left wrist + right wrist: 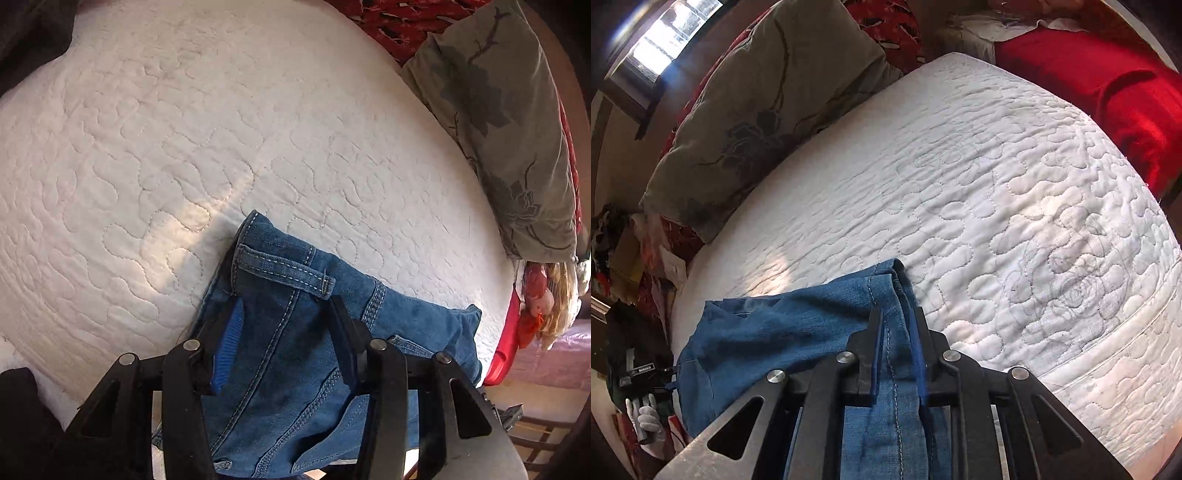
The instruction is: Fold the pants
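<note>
Nearest in the left wrist view, the left gripper has its fingers closed on the blue denim pants at the waistband end; a belt loop lies just beyond the fingertips, and the cloth bulges between the two pads. The grip spans a thick bunch of fabric, so the fingers stand at a moderate gap, not fully together.

In the right wrist view, the right gripper has its fingers narrow, pinching the other end of the pants along a stitched seam. Judging by the plain hemmed edge beyond the tips, this is probably the leg end, though I cannot confirm it.

The denim runs between the two grippers as a short, slack span over the near edge of the bed. At the far left of the right wrist view, the other tool and a gloved hand are just visible beside the cloth.

Judgement: holding both ends at once suggests the garment is being carried or drawn out over the white quilted mattress cover, either to lay it flat or to bring one end onto the other. How many folds are already made cannot be told.

Beyond the pants the cover lies broad and bare. At its far edge sits a grey flowered pillow, with red patterned bedding behind it and a red blanket at the far right.
</note>
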{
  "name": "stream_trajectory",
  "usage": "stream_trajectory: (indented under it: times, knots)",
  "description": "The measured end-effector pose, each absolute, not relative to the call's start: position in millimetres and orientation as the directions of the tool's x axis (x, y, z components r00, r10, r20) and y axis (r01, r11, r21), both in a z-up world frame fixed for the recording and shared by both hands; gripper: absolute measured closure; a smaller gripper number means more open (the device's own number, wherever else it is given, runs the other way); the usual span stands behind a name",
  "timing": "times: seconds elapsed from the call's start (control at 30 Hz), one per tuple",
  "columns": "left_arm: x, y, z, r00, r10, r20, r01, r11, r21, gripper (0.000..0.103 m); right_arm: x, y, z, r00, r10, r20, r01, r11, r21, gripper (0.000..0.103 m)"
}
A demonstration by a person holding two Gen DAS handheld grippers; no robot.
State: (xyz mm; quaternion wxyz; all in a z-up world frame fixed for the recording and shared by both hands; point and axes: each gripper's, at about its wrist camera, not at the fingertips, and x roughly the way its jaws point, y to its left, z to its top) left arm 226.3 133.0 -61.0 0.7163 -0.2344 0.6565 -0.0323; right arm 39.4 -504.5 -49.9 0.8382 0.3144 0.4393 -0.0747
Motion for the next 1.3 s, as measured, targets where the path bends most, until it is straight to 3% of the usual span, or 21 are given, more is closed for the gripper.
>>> stream_trajectory:
  times: [0.03,0.17,0.27,0.4,0.47,0.53,0.57,0.67,0.83,0.9,1.03,1.1,1.17,1.3]
  knots:
    - [227.3,131.0,-58.9,0.137,-0.355,-0.925,-0.251,0.891,-0.379,0.058,44.3,-498.9,-38.7,0.633,0.166,-0.756,0.368,0.795,0.482,0.079]
    - [230.9,128.6,-56.0,0.141,-0.384,-0.913,-0.24,0.881,-0.408,0.058,95.1,-436.2,-8.7,0.643,0.339,-0.687,0.141,0.829,0.542,0.047]
    - [231.0,127.9,-58.3,0.136,-0.4,-0.906,-0.251,0.871,-0.422,0.058,145.1,-370.3,-16.6,0.54,0.474,-0.695,-0.011,0.83,0.558,0.047]
    - [226.8,136.0,-58.3,0.126,-0.423,-0.897,-0.254,0.861,-0.442,0.058,198.9,-304.5,-45.5,0.423,0.442,-0.791,-0.07,0.886,0.457,0.047]
    - [225.3,140.2,-57.9,0.124,-0.433,-0.893,-0.249,0.857,-0.451,0.058,212.2,-286.4,-59.2,0.358,0.412,-0.838,-0.103,0.909,0.403,0.054]
    - [224.9,142.4,-58.5,0.12,-0.437,-0.891,-0.246,0.857,-0.453,0.058,217.3,-267.0,-67.5,0.3,0.384,-0.874,-0.177,0.922,0.344,0.091]
    - [225.4,142.2,-58.2,0.121,-0.437,-0.891,-0.244,0.857,-0.454,0.058,218.1,-256.9,-68.8,0.278,0.352,-0.894,-0.218,0.929,0.298,0.102]
    - [229.8,139.0,-50.5,0.158,-0.414,-0.897,-0.234,0.866,-0.441,0.058,223.4,-245.3,-52.0,0.321,0.272,-0.907,-0.284,0.941,0.181,0.102]
    - [244.1,127.2,-57.7,0.167,-0.316,-0.934,-0.247,0.903,-0.35,0.058,252.4,-254.4,-51.5,0.321,0.247,-0.914,-0.24,0.955,0.174,0.101]
    - [242.6,127.7,-61.9,0.159,-0.304,-0.939,-0.252,0.907,-0.336,0.057,249.5,-257.9,-53.3,0.329,0.239,-0.914,-0.221,0.96,0.172,0.094]
    - [222.8,146.6,-46.3,0.196,-0.337,-0.921,-0.261,0.887,-0.381,0.058,212.8,-309.8,-20.5,0.428,0.383,-0.818,-0.102,0.92,0.378,0.087]
    - [203.9,158.4,-34.1,0.222,-0.359,-0.907,-0.252,0.877,-0.409,0.058,174.3,-347.8,-2.5,0.494,0.398,-0.773,-0.039,0.898,0.437,0.062]
    - [177.1,168.7,-24.7,0.246,-0.402,-0.882,-0.239,0.857,-0.457,0.057,126.4,-387.4,8.5,0.549,0.347,-0.76,0.047,0.895,0.443,0.047]
    - [118.5,168.0,-26.1,0.239,-0.468,-0.851,-0.202,0.833,-0.515,0.057,22.9,-453.3,-5.6,0.562,0.246,-0.789,0.231,0.87,0.436,0.043]
